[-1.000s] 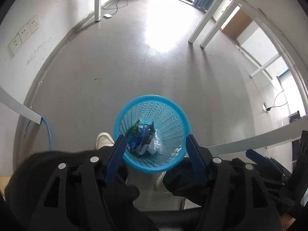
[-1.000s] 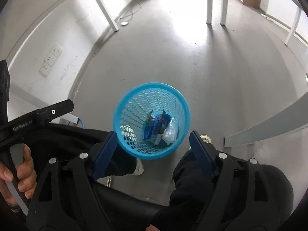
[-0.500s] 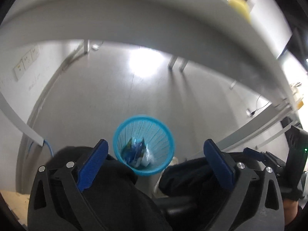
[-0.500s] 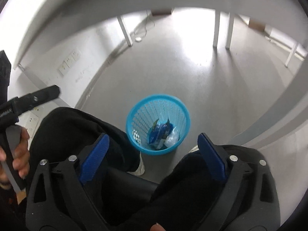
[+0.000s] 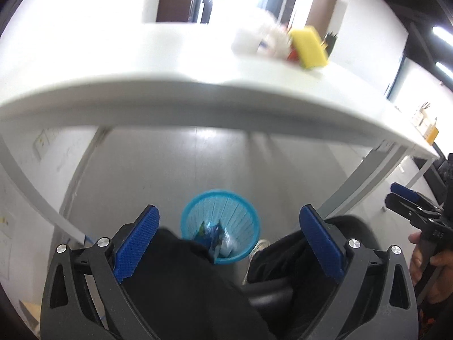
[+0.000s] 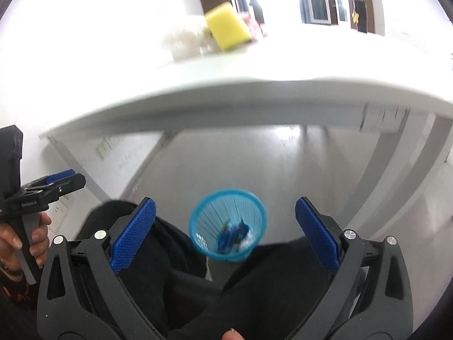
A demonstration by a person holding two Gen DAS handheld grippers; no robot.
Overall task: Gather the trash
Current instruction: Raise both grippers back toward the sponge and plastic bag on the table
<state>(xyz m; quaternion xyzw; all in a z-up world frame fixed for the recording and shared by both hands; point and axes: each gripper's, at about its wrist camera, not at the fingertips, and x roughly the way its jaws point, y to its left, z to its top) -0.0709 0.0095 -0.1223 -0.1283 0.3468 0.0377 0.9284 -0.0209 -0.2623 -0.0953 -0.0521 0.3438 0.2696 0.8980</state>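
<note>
A blue mesh trash basket (image 5: 243, 215) stands on the floor under the white table (image 5: 141, 85), between the person's knees, with blue wrappers and a clear piece (image 5: 218, 238) inside. It also shows in the right wrist view (image 6: 249, 206). My left gripper (image 5: 229, 243) is open and empty, high above the basket. My right gripper (image 6: 225, 236) is open and empty too. On the table lie a yellow sponge-like block (image 5: 310, 46) and crumpled white trash (image 5: 254, 41); in the right wrist view they are the block (image 6: 228, 25) and white trash (image 6: 184, 41).
The table's front edge (image 6: 226, 96) crosses both views. The person's black-clad legs (image 5: 184, 283) sit below the grippers. Table legs (image 5: 362, 181) slant at the right. A wall with sockets (image 5: 42, 141) is at the left.
Both grippers have risen from just over the basket to above the table edge and tilted up, so the tabletop and its items have come into view. Both jaws have spread wider.
</note>
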